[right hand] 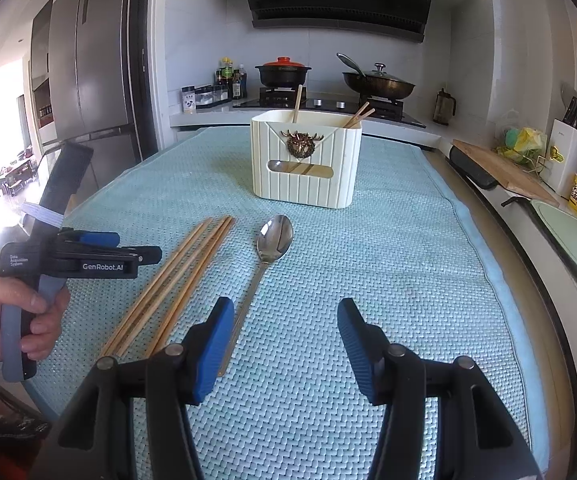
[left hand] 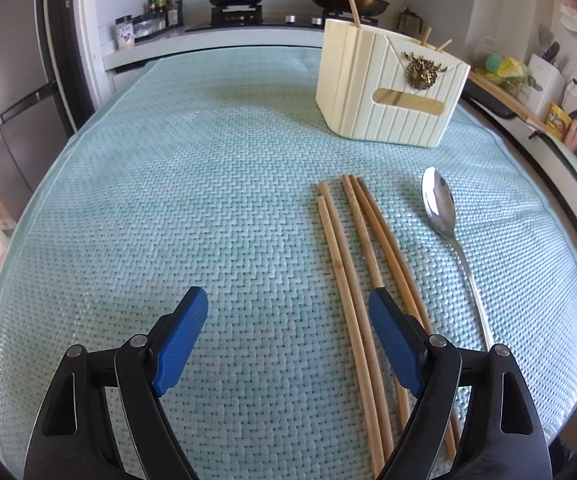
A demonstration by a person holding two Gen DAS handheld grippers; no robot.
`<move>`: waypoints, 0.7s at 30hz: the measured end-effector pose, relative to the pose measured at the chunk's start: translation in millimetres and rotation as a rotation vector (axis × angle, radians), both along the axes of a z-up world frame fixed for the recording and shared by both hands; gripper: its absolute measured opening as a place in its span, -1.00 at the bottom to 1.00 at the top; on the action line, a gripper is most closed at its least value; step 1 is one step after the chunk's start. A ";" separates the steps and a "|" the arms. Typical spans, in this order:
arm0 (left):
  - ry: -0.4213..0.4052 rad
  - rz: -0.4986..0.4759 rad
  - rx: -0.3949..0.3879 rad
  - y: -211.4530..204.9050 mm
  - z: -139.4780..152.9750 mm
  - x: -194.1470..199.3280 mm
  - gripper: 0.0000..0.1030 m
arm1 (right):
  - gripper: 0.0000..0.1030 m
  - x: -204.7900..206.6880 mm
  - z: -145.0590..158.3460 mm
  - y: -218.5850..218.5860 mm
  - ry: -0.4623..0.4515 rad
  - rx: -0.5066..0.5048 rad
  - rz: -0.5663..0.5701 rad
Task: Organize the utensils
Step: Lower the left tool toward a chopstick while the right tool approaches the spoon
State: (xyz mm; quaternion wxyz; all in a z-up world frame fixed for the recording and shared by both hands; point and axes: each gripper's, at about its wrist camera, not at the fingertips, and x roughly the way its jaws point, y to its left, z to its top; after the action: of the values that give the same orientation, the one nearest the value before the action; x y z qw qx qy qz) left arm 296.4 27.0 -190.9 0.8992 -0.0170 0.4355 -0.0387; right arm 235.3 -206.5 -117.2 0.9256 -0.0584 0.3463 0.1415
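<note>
chopsticks (left hand: pixel 352 264) under left gripper (left hand: pixel 288 320) | jaws wide, empty | spoon (left hand: pixel 440 208) beside

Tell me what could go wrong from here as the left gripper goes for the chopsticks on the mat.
1. The four loose chopsticks lie close together in pairs, so the open left gripper may catch two, or nudge the neighbours and roll them.
2. The spoon lies just beside them; a sideways push could shove chopsticks against it.
3. The holder already has chopsticks leaning inside at angles; a new one dropped in may hit them.
</note>
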 end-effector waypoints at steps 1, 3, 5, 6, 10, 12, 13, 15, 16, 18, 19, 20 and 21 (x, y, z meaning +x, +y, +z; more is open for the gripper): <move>0.003 0.002 0.002 0.6 -1.2 1.3 0.63 | 0.07 0.5 -0.5 0.0 0.002 0.001 0.001; 0.009 0.008 0.001 3.0 -3.1 3.5 0.63 | 0.07 1.2 -1.3 0.3 0.006 0.002 0.003; 0.014 0.011 -0.002 4.5 -4.6 5.8 0.63 | 0.07 2.3 -1.9 1.2 0.009 0.002 0.005; 0.016 0.011 0.000 4.9 -5.3 6.6 0.63 | 0.07 2.6 -2.5 1.6 0.010 0.001 0.006; 0.019 0.004 0.015 4.5 -7.2 10.4 0.63 | 0.07 4.0 -3.2 3.3 0.015 0.002 0.006; 0.023 0.004 0.016 5.3 -8.1 12.8 0.63 | 0.07 4.3 -3.0 3.7 0.014 0.001 0.006; 0.026 0.005 0.018 5.4 -8.9 13.7 0.63 | 0.07 4.4 -3.0 3.8 0.014 0.001 0.006; 0.032 0.003 0.026 5.0 -10.7 15.5 0.63 | 0.07 4.4 -3.2 3.6 0.016 0.002 0.006; 0.031 0.001 0.027 5.0 -11.4 15.7 0.63 | 0.07 4.5 -3.2 3.7 0.017 0.002 0.006; 0.032 -0.002 0.021 5.6 -11.8 16.5 0.63 | 0.07 5.2 -3.4 3.8 0.020 0.002 0.006; 0.033 -0.001 0.020 5.6 -11.7 17.0 0.63 | 0.07 5.5 -3.5 3.8 0.022 0.001 0.006; 0.033 -0.001 0.020 5.9 -11.8 17.5 0.63 | 0.07 5.7 -3.8 3.9 0.023 0.001 0.006; 0.033 0.000 0.020 6.4 -11.8 18.1 0.63 | 0.07 5.9 -4.1 4.0 0.024 0.000 0.006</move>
State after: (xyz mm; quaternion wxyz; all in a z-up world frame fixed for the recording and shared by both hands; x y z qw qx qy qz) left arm 314.5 33.4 -202.7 0.8920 -0.0089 0.4506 -0.0340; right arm 241.2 -202.5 -121.3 0.9210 -0.0577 0.3571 0.1448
